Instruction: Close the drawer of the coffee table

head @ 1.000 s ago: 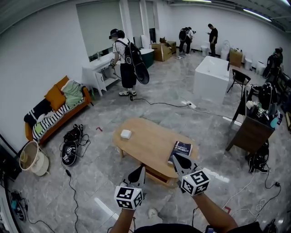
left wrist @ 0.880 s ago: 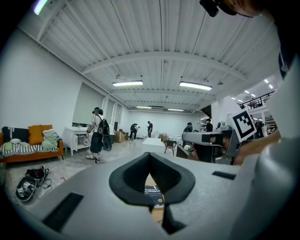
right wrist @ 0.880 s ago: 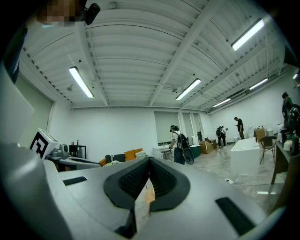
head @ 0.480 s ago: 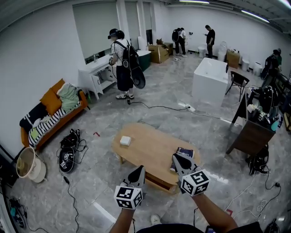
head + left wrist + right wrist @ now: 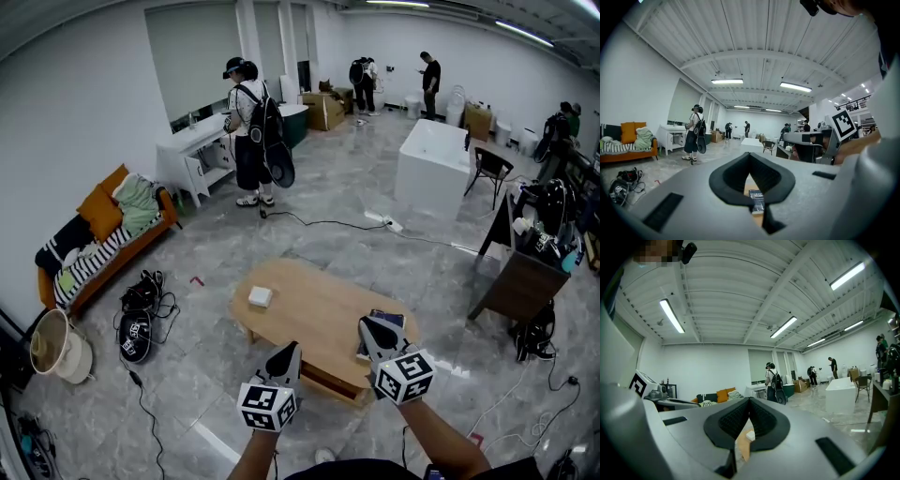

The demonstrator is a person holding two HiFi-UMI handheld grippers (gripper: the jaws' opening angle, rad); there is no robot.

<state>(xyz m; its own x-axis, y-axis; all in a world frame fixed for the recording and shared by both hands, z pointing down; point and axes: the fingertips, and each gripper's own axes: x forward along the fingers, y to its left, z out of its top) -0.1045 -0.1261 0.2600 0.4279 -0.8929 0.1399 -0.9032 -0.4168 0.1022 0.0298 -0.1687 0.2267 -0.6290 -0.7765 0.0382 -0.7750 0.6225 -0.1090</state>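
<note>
The oval wooden coffee table [image 5: 309, 314] stands just ahead of me on the grey floor. Its drawer [image 5: 330, 377] sticks out a little from under the near edge. On the top lie a dark book [image 5: 379, 330] and a small white box [image 5: 260, 297]. My left gripper [image 5: 292, 348] hovers shut and empty in front of the drawer's left part. My right gripper [image 5: 365, 324] is shut and empty too, its tip over the near right edge by the book. Between the left gripper [image 5: 750, 154] jaws the book [image 5: 756, 200] shows. The right gripper [image 5: 750, 399] frames the white box [image 5: 750, 436].
A person with a backpack [image 5: 251, 131] stands beyond the table. An orange sofa [image 5: 98, 239] lines the left wall, with bags and cables [image 5: 139, 314] and a bucket [image 5: 54, 347] near it. A white tub [image 5: 431, 169] and a dark desk [image 5: 520, 281] stand on the right.
The head view has drifted, so the table sits slightly lower and farther left in frame. Both grippers stay shut in nearly the same places. The drawer has not visibly moved.
</note>
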